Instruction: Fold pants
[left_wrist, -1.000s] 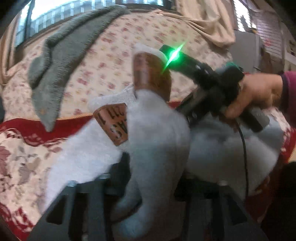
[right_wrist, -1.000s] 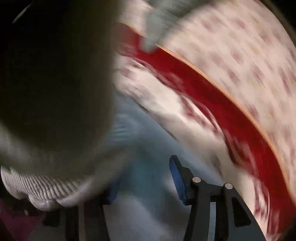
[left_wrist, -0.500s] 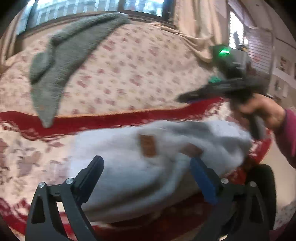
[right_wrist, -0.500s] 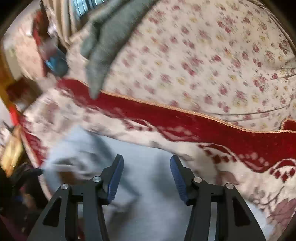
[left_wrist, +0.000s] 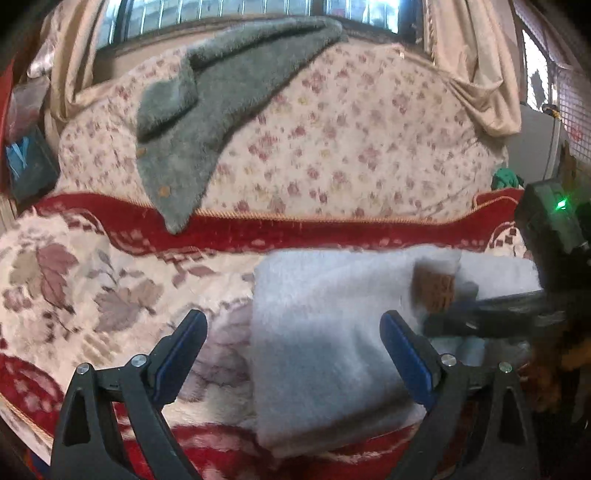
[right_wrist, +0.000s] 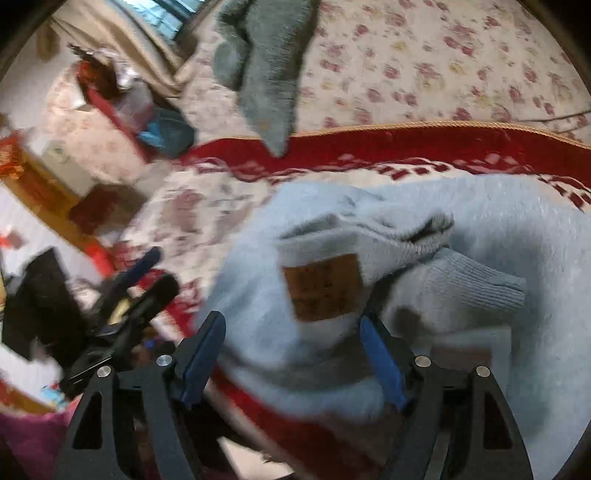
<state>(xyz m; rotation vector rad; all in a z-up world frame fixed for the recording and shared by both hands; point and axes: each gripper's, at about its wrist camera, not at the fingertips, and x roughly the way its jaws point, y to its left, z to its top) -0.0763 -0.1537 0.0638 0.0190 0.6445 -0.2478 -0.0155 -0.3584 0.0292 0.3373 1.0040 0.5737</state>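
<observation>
Through my left wrist camera, my left gripper (left_wrist: 293, 345) was spread wide and held nothing, its blue-padded fingers (left_wrist: 406, 356) hovering over the near edge of the pale grey fleece pants (left_wrist: 325, 332). The pants lay folded into a thick bundle on the red-and-cream patterned blanket (left_wrist: 92, 280), toward the right of that view, with a brown leather patch (left_wrist: 434, 291) showing on top near the far end. My right gripper (left_wrist: 480, 314) reached in from the right, its dark body lit by a small green light, its tips just beside the patch; from here I could not tell how far its jaws stood apart. Behind, a grey fuzzy garment (left_wrist: 207, 122) draped over the floral sofa back (left_wrist: 351, 147). Through my right wrist camera, my right gripper (right_wrist: 291, 356) was released, jaws apart on either side of the folded pants (right_wrist: 480, 240), the patch (right_wrist: 323, 286) just above the gap between them and a ribbed cuff (right_wrist: 476, 286) poking out to the right. My left gripper (right_wrist: 122, 306) showed blurred at the left.
</observation>
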